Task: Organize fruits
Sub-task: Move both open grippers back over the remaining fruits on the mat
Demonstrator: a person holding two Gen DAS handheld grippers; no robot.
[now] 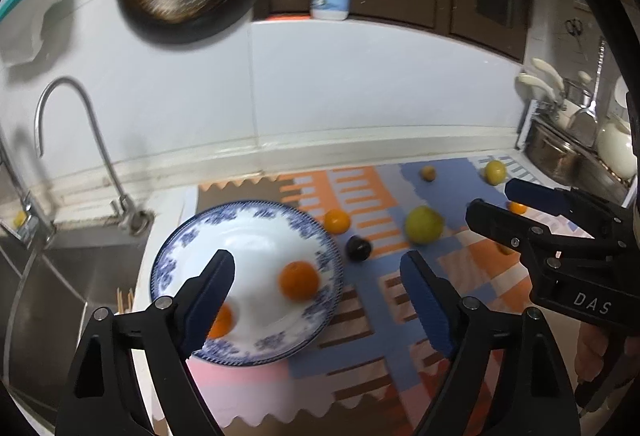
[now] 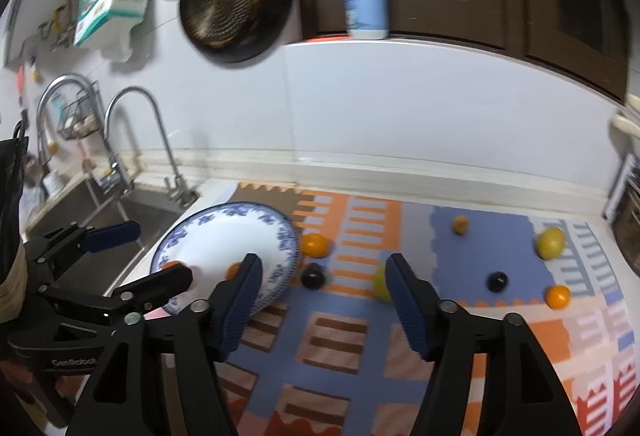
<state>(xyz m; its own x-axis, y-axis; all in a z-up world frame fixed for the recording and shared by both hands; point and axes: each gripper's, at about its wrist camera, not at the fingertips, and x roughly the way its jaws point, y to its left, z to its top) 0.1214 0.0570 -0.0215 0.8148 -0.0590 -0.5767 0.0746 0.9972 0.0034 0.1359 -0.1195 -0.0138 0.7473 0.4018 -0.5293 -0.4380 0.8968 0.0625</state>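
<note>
Fruits are lying partly sorted in my left wrist view: two oranges point(image 1: 299, 280) are sitting in the blue-patterned plate point(image 1: 256, 213) at the surface's left edge beside the sink point(image 1: 60, 276), one of them half hidden behind my left gripper point(image 1: 318, 288). Its jaws are standing released, holding nothing. Just right of the plate on the patterned mat point(image 1: 360, 336) are resting a loose orange point(image 1: 337, 221), a dark plum point(image 1: 358, 248) and a big yellow-green fruit point(image 1: 424, 225); smaller fruits are lying near the back right corner. I am judging the loose orange the easiest next pick: I should be straddling it squarely and clenching gently so it is not rolling away.

In my right wrist view my right gripper point(image 2: 324, 300) is hovering with jaws released and empty over the mat's middle. A second plum point(image 2: 497, 281), another orange point(image 2: 557, 296) and a lemon point(image 2: 551, 243) are lying towards the right edge, well apart. My other gripper is crowding the plate's near side, so I should be lowering fruit in from the right. The faucet point(image 2: 140, 123) and hanging pan point(image 2: 236, 7) are standing clear.
</note>
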